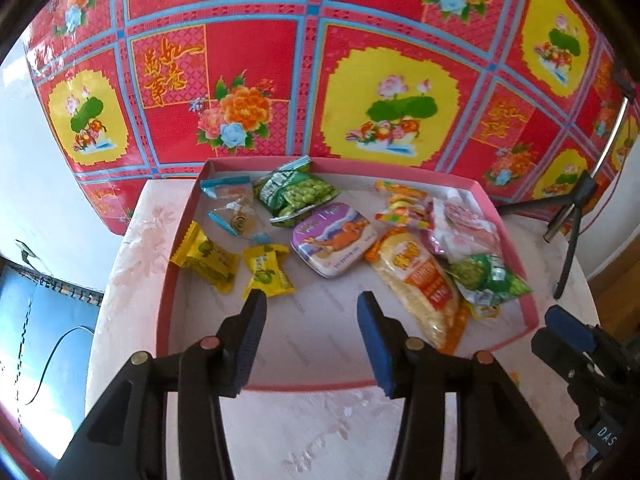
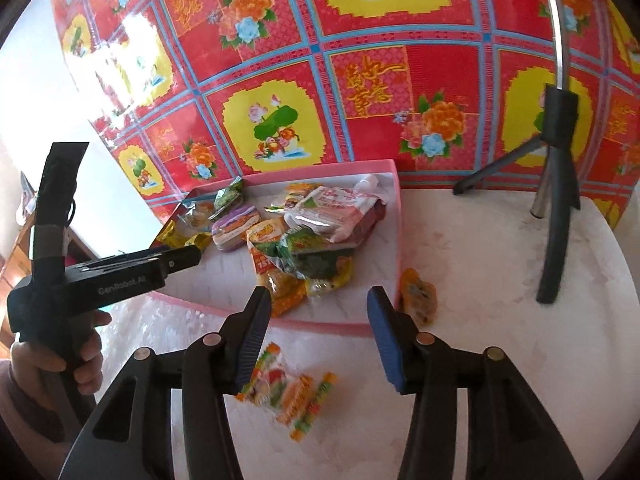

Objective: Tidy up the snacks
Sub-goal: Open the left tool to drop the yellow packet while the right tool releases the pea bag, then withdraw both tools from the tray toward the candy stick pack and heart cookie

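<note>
Snack packets (image 1: 416, 276) lie gathered inside the pink tray (image 1: 160, 320) on the counter (image 2: 500, 280). Two packets, a striped candy pack (image 2: 286, 394) and an orange one (image 2: 418, 294), remain outside near its edge. Both the left gripper (image 1: 312, 312) and right gripper (image 2: 316, 312) have fingers apart, empty.

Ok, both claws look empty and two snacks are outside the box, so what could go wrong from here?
1. The multicoloured candy packet lies right under the right claw, partly hidden by one finger, so a grab may miss.
2. The orange packet sits against the pink box wall; a finger could catch the wall and shift the box.
3. The left claw hangs over the box, so the two claws could collide.
</note>
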`<control>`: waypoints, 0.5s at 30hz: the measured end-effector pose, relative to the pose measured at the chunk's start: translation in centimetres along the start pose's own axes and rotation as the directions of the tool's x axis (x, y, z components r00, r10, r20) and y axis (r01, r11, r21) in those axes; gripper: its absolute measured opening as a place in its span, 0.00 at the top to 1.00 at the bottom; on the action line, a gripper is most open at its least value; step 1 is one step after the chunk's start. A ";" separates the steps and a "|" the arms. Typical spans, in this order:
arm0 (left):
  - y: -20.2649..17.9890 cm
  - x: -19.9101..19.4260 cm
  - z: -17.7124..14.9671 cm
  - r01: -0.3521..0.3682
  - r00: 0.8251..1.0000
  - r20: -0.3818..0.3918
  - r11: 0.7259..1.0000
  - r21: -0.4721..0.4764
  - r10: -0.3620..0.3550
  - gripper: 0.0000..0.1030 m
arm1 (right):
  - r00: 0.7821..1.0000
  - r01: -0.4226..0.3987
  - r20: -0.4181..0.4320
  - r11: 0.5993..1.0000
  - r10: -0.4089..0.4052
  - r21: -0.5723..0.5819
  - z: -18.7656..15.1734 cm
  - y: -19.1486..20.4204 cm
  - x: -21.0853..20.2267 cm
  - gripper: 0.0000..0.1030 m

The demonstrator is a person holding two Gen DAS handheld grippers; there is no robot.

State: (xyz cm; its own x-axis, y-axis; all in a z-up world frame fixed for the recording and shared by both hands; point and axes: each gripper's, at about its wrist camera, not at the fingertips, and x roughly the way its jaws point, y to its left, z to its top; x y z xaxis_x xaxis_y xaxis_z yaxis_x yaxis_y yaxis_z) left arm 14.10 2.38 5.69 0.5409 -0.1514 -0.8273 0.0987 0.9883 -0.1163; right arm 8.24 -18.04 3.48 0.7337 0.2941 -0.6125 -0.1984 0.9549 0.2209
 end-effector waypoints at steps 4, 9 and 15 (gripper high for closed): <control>-0.2 -0.8 -0.2 0.011 1.000 0.004 1.000 -0.002 -0.011 0.52 | 1.000 0.008 -0.003 1.000 -0.008 0.002 -0.6 -0.7 -1.0 0.50; -1.2 -1.9 -0.8 0.035 0.999 -0.003 0.999 -0.008 -0.035 0.52 | 1.000 0.024 -0.009 1.000 -0.024 0.016 -1.4 -1.5 -2.3 0.50; -2.7 -2.9 -1.7 0.067 0.998 -0.007 0.998 0.004 -0.067 0.52 | 1.000 0.016 -0.016 0.999 -0.015 0.034 -2.4 -2.1 -3.6 0.50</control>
State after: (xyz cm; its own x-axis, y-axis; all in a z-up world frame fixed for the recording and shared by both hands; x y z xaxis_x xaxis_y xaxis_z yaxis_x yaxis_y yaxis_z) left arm 10.87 0.20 7.48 0.5273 -0.2173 -0.8214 0.1379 0.9758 -0.1696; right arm 4.43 -20.98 3.36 0.7262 0.2801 -0.6279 -0.1643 0.9575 0.2372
